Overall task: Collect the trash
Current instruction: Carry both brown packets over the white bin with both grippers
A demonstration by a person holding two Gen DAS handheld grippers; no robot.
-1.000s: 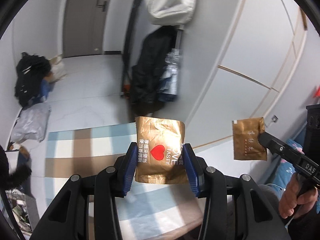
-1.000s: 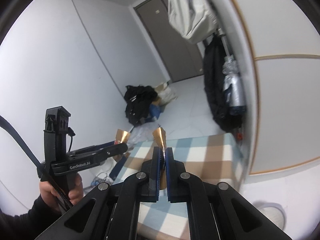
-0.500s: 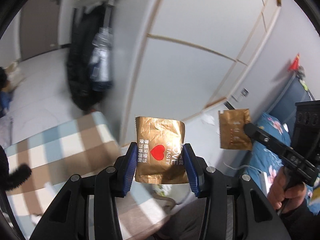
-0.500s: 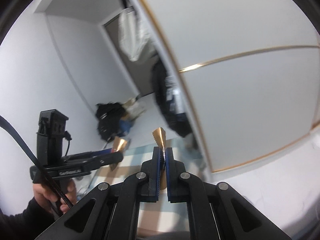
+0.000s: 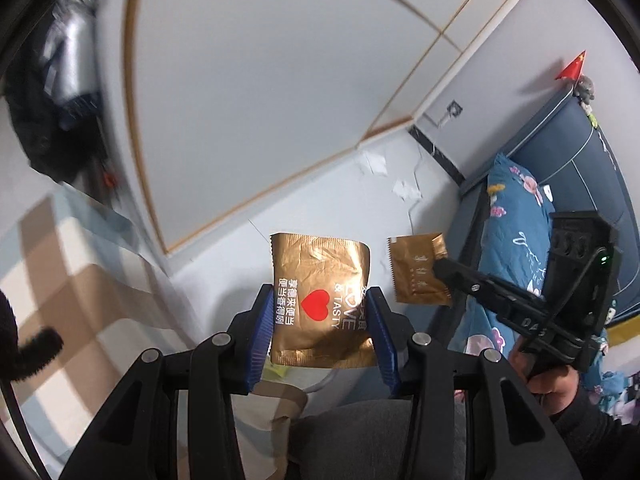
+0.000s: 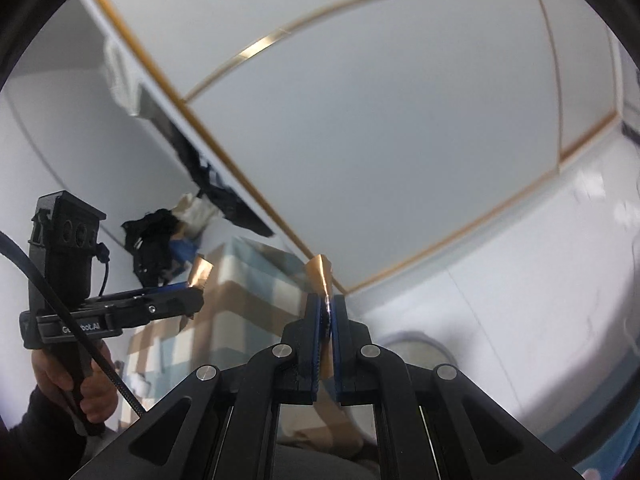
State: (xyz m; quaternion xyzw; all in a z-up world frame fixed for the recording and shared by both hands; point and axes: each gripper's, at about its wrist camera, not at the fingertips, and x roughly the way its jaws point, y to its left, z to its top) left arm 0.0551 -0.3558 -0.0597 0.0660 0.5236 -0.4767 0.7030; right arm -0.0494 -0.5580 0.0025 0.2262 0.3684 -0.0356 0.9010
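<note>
Left gripper (image 5: 320, 320) up in the air, blue jaws clamped on the side edges of a gold heart-print wrapper (image 5: 320, 300), held flat-on and upright. At three o'clock of it, the right gripper (image 5: 444, 268) pinches a smaller gold wrapper (image 5: 416, 270) by its right edge, jaws shut tight on it. From the right wrist that small wrapper (image 6: 322, 280) shows edge-on between the pads, the left gripper (image 6: 192, 296) out at nine o'clock. White panelled wall (image 5: 260, 80) behind, checked cloth (image 5: 60, 280) at eight o'clock, blue floral bedding (image 5: 516, 220) at three
</note>
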